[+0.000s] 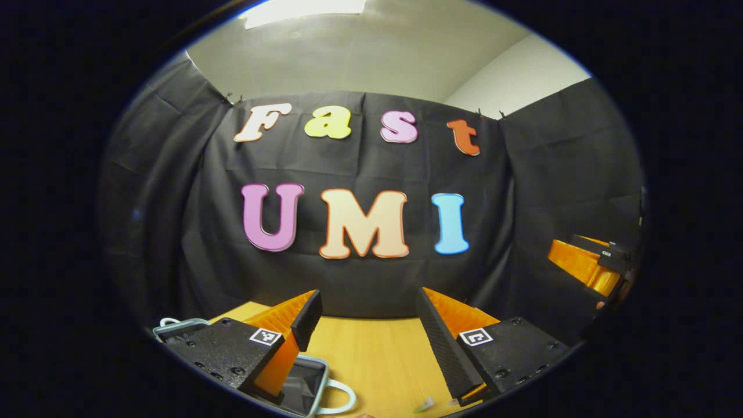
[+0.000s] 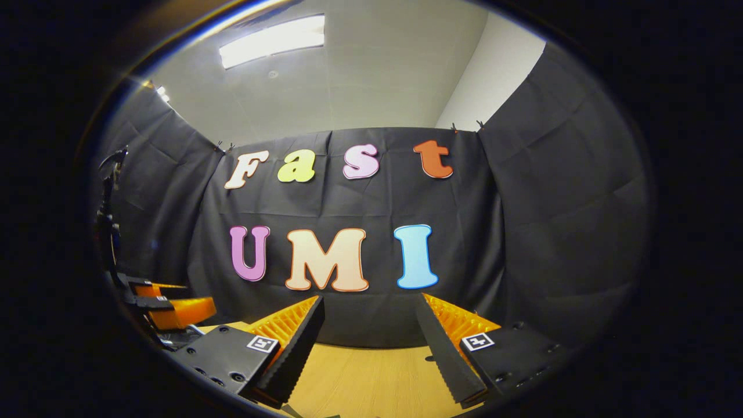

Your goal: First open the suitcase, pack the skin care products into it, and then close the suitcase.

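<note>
In the left gripper view the left claw (image 1: 368, 313) is spread wide, its two black ribbed fingers (image 1: 306, 319) apart with nothing between them, raised over the wooden bench (image 1: 371, 360) and facing the black cloth wall (image 1: 371, 168). Just under and behind its left finger lies the suitcase (image 1: 302, 383), grey, with a pale rim and a white loop handle sticking out toward the middle of the bench; the finger mount hides most of it, so I cannot tell whether it is open or closed. Another bit of its pale edge shows to the far left of the claw. Near the base of the right finger a small pale item (image 1: 425, 404) lies on the bench, too small to identify. Far off to the right the right claw (image 1: 589, 261) shows orange and black.

In the right gripper view the right claw (image 2: 371, 325) is likewise spread, empty, above bare bench (image 2: 371, 377). The left claw (image 2: 168, 307) shows well off to its left.
</note>
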